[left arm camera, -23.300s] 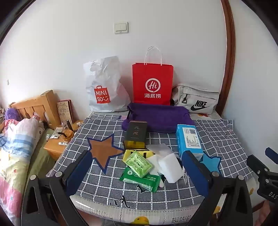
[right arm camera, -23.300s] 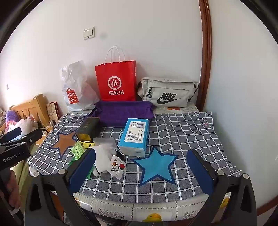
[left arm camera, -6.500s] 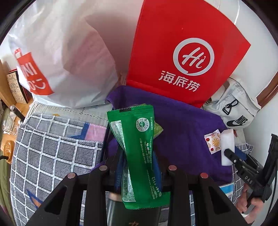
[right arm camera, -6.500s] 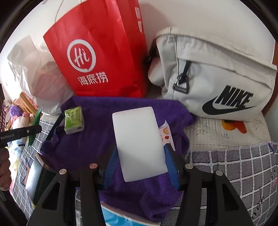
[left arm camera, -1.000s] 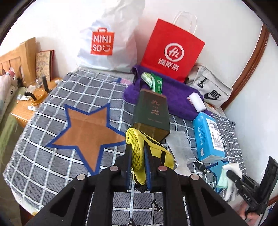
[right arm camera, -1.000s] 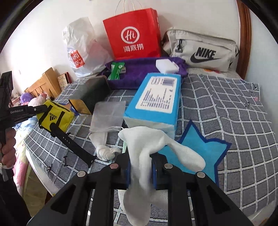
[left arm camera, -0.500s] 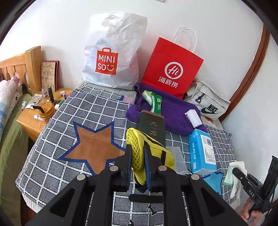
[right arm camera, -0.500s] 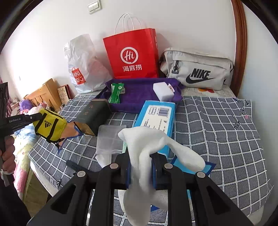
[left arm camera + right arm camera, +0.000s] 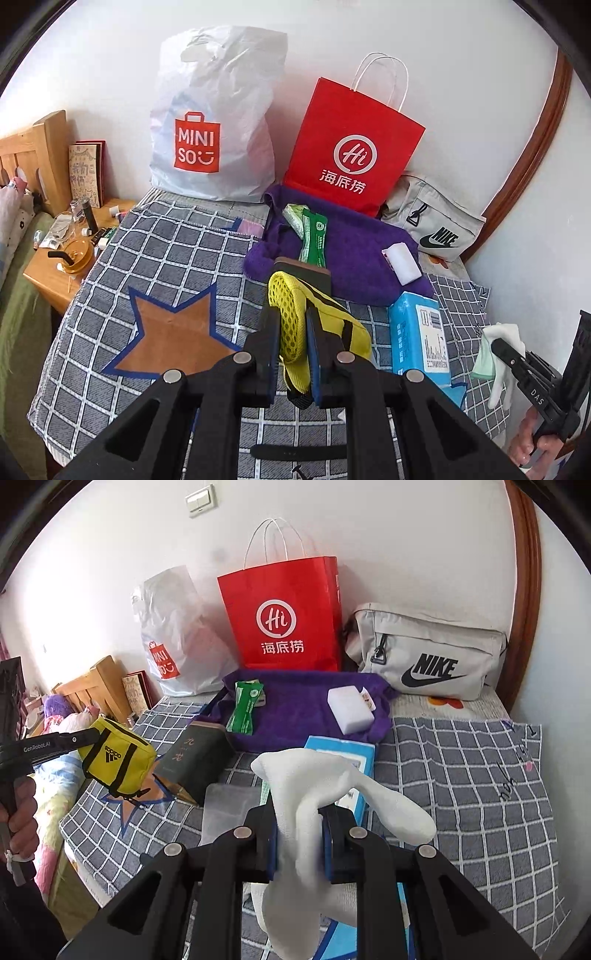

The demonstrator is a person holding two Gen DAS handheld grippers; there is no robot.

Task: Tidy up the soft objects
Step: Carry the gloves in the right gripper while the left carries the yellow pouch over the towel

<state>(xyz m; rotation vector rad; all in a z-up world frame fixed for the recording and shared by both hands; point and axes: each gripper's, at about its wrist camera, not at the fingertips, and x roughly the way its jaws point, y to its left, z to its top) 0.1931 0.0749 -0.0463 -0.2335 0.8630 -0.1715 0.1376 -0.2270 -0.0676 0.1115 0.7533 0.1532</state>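
Lower centre of each view: our left gripper (image 9: pixel 291 332) jaws clench a yellow Adidas pouch (image 9: pixel 295 321), hiding the dark box (image 9: pixel 306 267); right gripper (image 9: pixel 299 834) jaws clench a white sock (image 9: pixel 332 782), covering the blue pack (image 9: pixel 347 749). Bags read MINISO (image 9: pixel 210 133), Nike (image 9: pixel 432 653).

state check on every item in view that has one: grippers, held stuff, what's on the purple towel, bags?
left gripper: jaws shut on yellow pouch, lifted off the bed
right gripper: jaws shut on white sock, hanging limp
green packet: lying on purple towel
white sponge: lying on the towel
red paper bag: upright against the wall
blue tissue pack: flat on the bed
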